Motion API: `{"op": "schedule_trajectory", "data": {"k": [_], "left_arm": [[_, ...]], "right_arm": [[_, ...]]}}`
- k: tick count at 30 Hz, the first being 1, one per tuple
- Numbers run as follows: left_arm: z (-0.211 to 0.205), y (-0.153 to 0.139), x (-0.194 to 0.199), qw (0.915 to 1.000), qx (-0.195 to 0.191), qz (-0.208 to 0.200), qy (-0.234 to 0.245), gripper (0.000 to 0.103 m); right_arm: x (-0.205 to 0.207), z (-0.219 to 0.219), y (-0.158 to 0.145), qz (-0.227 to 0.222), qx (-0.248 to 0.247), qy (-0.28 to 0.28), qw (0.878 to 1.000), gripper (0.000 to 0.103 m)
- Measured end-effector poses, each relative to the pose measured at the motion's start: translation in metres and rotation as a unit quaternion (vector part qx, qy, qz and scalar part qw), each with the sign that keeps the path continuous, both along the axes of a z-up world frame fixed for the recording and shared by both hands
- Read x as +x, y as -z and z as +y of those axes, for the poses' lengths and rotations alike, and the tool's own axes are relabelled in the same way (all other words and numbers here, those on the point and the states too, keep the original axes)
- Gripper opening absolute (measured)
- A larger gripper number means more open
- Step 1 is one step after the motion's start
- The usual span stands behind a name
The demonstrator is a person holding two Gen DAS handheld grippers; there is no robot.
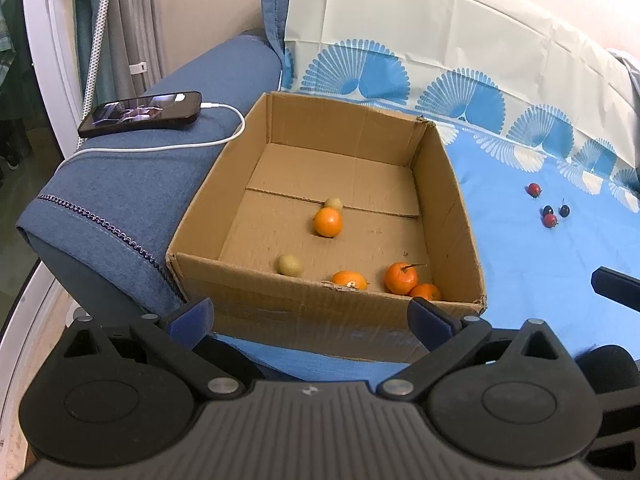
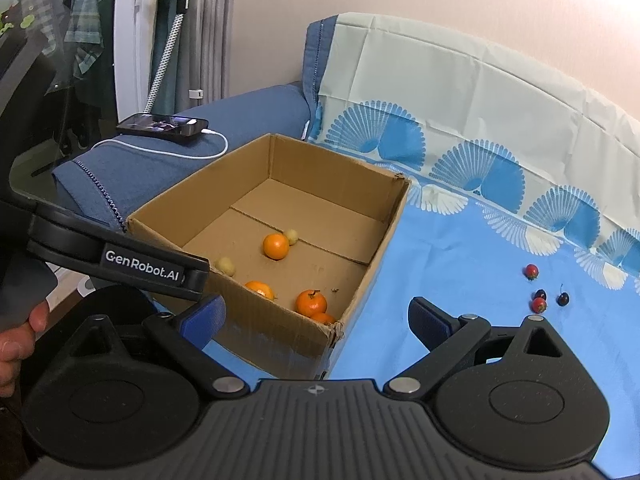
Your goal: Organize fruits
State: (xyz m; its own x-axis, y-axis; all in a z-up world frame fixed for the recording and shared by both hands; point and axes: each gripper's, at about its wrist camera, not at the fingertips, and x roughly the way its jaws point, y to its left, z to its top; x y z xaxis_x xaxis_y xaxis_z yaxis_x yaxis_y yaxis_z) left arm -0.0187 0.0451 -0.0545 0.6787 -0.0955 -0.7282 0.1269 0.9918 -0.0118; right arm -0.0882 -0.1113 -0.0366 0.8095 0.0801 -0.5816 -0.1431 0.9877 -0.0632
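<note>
Four oranges (image 1: 328,222) and two small yellowish fruits (image 1: 291,265) were seen on floor of open cardboard box (image 1: 456,216), frame centre in left wrist view — three oranges crowded at near wall. Two red berries (image 2: 531,271) and two dark cherries (image 2: 563,299) were left loose on blue cloth (image 2: 460,264), right of box. Left gripper (image 1: 310,316) was held empty before near wall, jaws spread wide. Right gripper (image 2: 316,318) likewise parted, nothing gripped. Phone (image 1: 140,114) with white cable (image 1: 224,136) was noted on blue armrest (image 1: 120,200), upper left.
</note>
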Motion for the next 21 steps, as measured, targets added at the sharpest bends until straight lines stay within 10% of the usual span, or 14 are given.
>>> {"op": "schedule_trajectory", "data": {"k": [21], "left_arm": [[-0.11,-0.006,0.044,0.9958,0.043,0.024,0.077,0.103]], "right_arm": [[0.02,-0.128,0.025,-0.016,0.073,0.141,0.987,0.098]]}}
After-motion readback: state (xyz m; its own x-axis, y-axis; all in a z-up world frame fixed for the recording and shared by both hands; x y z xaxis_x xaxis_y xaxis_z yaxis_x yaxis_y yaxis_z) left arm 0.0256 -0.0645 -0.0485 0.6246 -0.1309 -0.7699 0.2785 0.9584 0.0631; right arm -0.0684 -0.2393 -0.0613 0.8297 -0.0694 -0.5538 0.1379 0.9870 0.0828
